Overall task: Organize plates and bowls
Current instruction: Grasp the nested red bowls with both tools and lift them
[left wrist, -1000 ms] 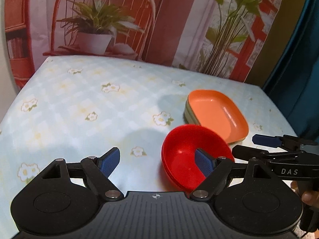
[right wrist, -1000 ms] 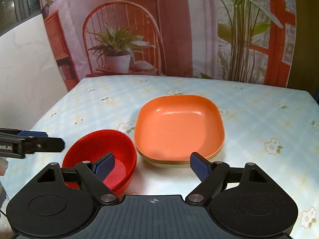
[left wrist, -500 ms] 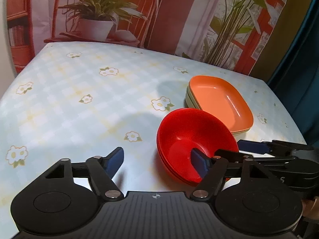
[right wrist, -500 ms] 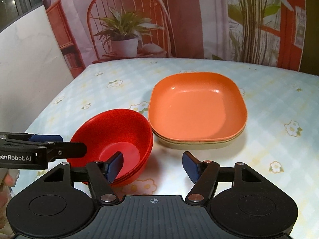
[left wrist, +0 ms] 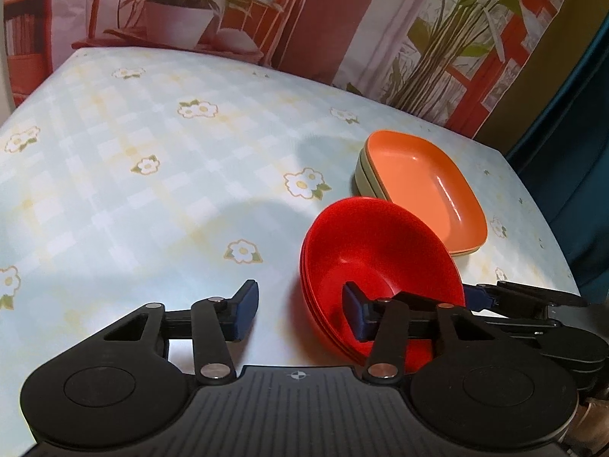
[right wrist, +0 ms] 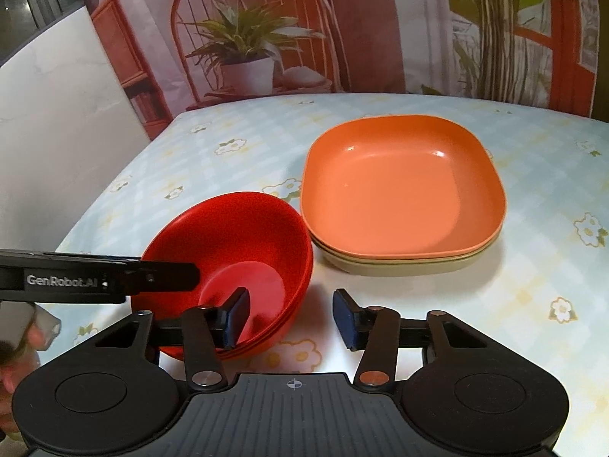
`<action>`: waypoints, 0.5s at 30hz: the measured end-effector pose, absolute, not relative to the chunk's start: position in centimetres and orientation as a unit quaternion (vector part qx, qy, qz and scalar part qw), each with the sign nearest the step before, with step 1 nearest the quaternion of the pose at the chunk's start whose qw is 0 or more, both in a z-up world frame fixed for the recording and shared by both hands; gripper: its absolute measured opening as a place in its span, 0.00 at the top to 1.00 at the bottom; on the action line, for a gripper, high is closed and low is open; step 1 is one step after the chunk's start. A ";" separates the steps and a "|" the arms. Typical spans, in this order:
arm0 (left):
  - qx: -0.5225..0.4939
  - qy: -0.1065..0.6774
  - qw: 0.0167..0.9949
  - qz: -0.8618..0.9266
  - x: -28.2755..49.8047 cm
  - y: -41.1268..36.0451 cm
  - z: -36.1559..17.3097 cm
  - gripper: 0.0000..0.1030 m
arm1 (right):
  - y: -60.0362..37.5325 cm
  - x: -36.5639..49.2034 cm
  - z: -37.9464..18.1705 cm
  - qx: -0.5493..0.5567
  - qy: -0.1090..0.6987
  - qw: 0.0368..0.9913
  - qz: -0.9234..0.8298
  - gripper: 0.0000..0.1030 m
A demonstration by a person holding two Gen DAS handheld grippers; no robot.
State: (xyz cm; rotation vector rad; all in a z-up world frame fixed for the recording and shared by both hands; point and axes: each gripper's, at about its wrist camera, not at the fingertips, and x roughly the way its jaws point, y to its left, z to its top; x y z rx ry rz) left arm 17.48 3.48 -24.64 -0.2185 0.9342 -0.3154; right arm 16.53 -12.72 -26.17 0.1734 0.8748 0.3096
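Observation:
A stack of red bowls [left wrist: 373, 251] [right wrist: 236, 236] sits on the flowered tablecloth, next to a stack of square plates with an orange one [left wrist: 426, 186] [right wrist: 399, 186] on top and pale green ones beneath. My left gripper [left wrist: 300, 310] is open, its right finger inside the bowl and its left finger outside, straddling the near-left rim. My right gripper [right wrist: 291, 318] is open, its left finger inside the bowl and its right finger outside, straddling the near-right rim. Each gripper shows in the other's view.
The tablecloth [left wrist: 152, 190] stretches to the left and back. A printed backdrop with a chair and plants [right wrist: 243, 49] hangs behind the table. A dark curtain [left wrist: 571, 114] is at the right edge. A white wall [right wrist: 57, 114] is on the left.
Both grippers have moved closer to the red bowls and narrowed somewhat. Each now has one finger inside the bowl rim. The bowls and plates have not moved.

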 end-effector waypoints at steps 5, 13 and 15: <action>-0.110 0.447 0.874 -0.158 17.4 3.4 -24.8 0.66 | -12.6 16.6 -26.2 0.088 0.422 0.889 0.155 0.63; -0.102 0.444 0.874 -0.171 17.2 2.9 -24.5 0.78 | -12.4 16.6 -26.1 0.091 0.424 0.886 0.164 0.71; -0.097 0.442 0.875 -0.170 17.2 2.8 -24.4 0.78 | -12.5 16.7 -26.0 0.089 0.424 0.886 0.162 0.72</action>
